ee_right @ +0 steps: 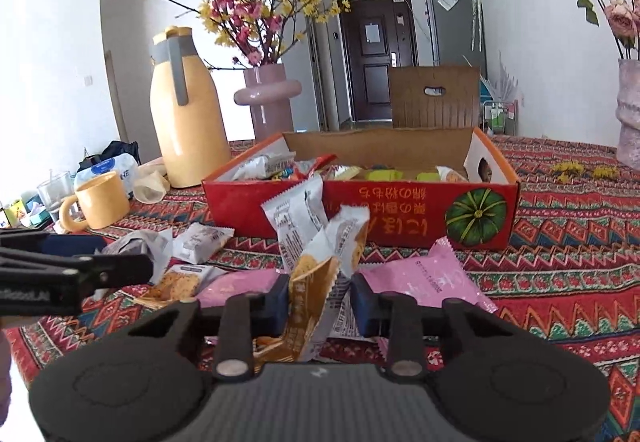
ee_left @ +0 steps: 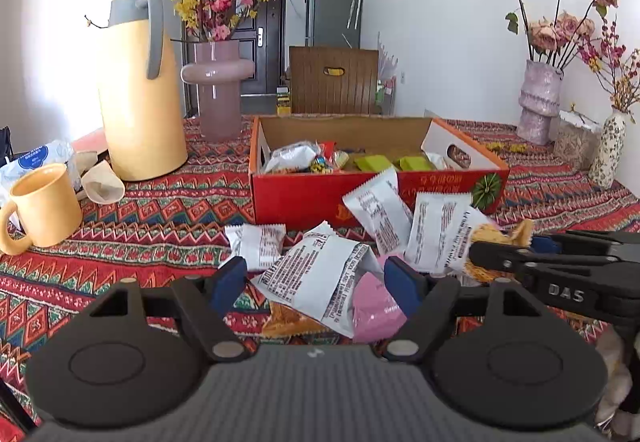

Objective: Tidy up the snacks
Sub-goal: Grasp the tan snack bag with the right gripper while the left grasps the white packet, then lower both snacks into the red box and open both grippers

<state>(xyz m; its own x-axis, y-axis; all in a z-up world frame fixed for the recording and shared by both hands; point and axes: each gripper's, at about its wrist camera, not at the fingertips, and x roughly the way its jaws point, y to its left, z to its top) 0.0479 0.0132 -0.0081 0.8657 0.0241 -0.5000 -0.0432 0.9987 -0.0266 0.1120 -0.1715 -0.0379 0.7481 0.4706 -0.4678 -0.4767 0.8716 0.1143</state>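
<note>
Nearest the left wrist camera, the left gripper [ee_left: 316,284] stands with its jaws apart around a large white packet [ee_left: 316,278] and a pink packet [ee_left: 374,306]. The pads look close to the wrappers, but I cannot tell whether they press, so I judge nothing is held there. These two lie in the near heap because they are not yet sorted.

To the right, the right gripper [ee_right: 320,302] has its jaws drawn in on an orange cracker packet [ee_right: 310,296], standing upright between the pads. The upright pose suggests it is pinched by its edges for lifting.

Farther off, the red box [ee_right: 276,206] sits open at mid-table with snacks already inside, which marks it as the likely destination. White packets [ee_right: 304,220] lean against its near wall, still outside. At far left stand a yellow mug [ee_left: 44,208] and a yellow jug [ee_left: 140,82], well apart from the heap.
</note>
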